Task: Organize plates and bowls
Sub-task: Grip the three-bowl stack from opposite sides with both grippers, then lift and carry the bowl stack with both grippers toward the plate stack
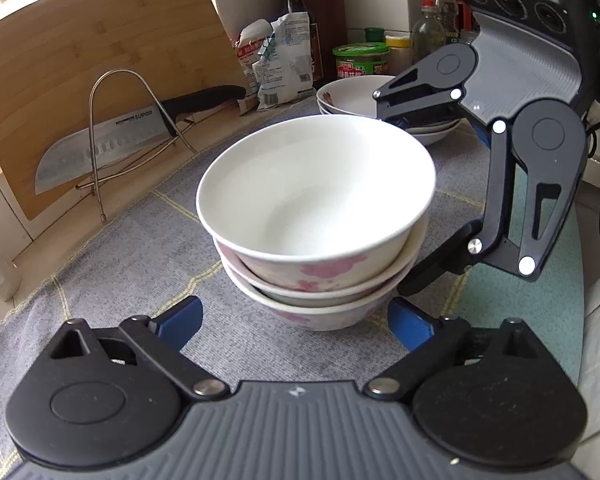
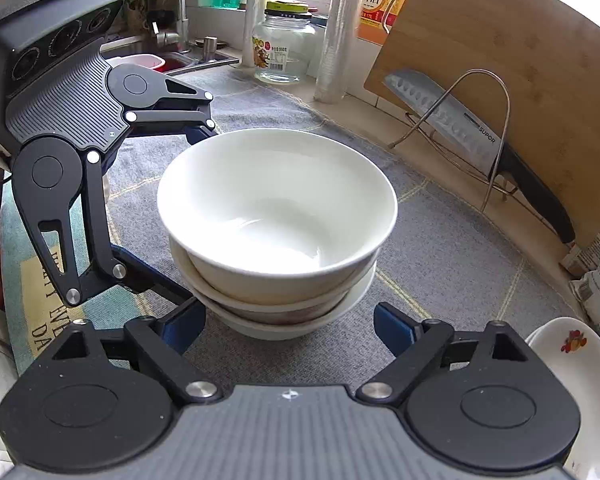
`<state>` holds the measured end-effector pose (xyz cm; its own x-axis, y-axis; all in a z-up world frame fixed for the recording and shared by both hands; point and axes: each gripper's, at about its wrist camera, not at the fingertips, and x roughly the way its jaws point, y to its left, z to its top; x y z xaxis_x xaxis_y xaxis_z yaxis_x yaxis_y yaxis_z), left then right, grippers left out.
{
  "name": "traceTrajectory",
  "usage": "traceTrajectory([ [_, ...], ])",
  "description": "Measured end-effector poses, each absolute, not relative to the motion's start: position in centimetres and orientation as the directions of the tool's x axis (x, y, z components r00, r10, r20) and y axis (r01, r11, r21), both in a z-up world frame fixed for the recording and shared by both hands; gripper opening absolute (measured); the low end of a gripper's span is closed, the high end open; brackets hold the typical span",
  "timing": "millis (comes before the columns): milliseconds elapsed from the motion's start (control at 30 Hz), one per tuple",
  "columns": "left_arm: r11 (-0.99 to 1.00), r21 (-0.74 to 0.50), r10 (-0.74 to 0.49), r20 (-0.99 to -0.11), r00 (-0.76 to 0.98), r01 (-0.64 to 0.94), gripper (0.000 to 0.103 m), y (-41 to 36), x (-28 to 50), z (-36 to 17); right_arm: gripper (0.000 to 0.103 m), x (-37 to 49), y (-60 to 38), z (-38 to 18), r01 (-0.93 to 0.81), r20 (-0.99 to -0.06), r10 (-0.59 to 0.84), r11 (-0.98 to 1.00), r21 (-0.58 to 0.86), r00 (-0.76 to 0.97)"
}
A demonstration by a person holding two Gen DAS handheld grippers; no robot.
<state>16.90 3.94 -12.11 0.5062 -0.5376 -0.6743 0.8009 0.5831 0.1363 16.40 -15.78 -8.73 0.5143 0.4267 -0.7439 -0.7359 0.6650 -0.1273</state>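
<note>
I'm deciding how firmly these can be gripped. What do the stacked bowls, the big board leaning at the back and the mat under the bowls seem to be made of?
Stacked bowls: probably glazed ceramic, glossy white with soft highlights and pink flower prints outside.
Board: looks like bamboo or wood, tan with visible strip grain, matte.
Mat: woven fabric, grey with a textured weave and pale yellow lines.

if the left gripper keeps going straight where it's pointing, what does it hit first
Most likely the bowl stack, dead ahead between the open left gripper fingers; probably its lower bowls first, though depth is hard to judge.
</note>
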Motion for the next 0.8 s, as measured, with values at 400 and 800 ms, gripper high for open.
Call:
traceTrajectory([
  [400, 0.506, 0.118, -0.579, -0.688, 0.438, 0.854, 0.09, 3.9, 17.9, -12.0, 0.083, 16.6, -15.5, -8.8, -0.766, -0.758, 0.444, 0.633, -0.112, 0.478],
  [800, 0.428, 0.081, -0.621, -0.697, 0.358, 0.9, 0.088, 4.2, 19.0, -12.0, 0.082, 16.9, -15.2, -8.5, -0.771, -0.787, 0.417, 0.627, -0.113, 0.455],
])
